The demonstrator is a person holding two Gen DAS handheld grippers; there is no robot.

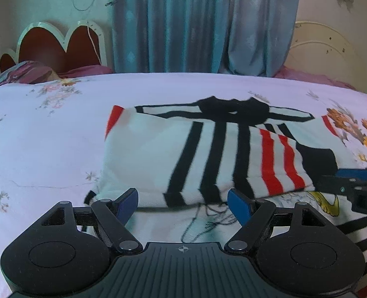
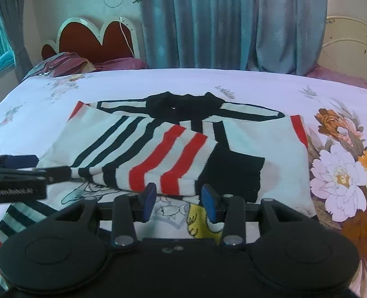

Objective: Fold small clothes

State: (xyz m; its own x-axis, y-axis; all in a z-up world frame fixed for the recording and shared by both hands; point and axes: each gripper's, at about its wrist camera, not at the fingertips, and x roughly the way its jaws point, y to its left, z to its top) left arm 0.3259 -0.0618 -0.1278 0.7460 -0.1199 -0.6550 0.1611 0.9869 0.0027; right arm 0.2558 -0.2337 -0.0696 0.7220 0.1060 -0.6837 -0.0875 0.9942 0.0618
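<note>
Left claw (image 1: 182,204) at 6 o'clock, spread wide, nothing between the blue pads (image 1: 238,204); near hem of the sweater (image 1: 158,154) lying just past the tips, apart from both. Right claw (image 2: 178,198) likewise low at 6, standing narrower but clear of cloth, pads (image 2: 209,204) either side of a gap with the striped fold's edge just beyond. Both empty, then.

Under and ahead of the tips: the near part of the sweater spread flat on the bed (image 1: 47,129), a printed cartoon patch (image 2: 173,211) showing at 6 and a striped sleeve (image 2: 12,221) trailing off to 7 in the right view. Loose black threads near the left tips, possibly embroidery backing; too blurred to say.

Further out, at 12: a striped flap (image 2: 158,156), red and black bars, doubled over the body, black cuff (image 2: 235,171) at 2. Beyond that the black collar (image 2: 186,104) with white-and-black shoulder bands running to 10 and 2. Floral bedspread all round, pillows (image 2: 64,62) and headboard (image 2: 94,39) at 10, curtains (image 2: 220,22) at 12.

Handling, as a judgement: light, soft knit, limp, no stiffness to hold a crease; likely to drag and bunch on the sheet rather than slide, and to sag between two grips. Not fragile, though loose threads could snag a pad. Best taken by pinching a doubled edge or hem corner, one claw at each end of the near hem, biting through all layers so the fold travels as one.
</note>
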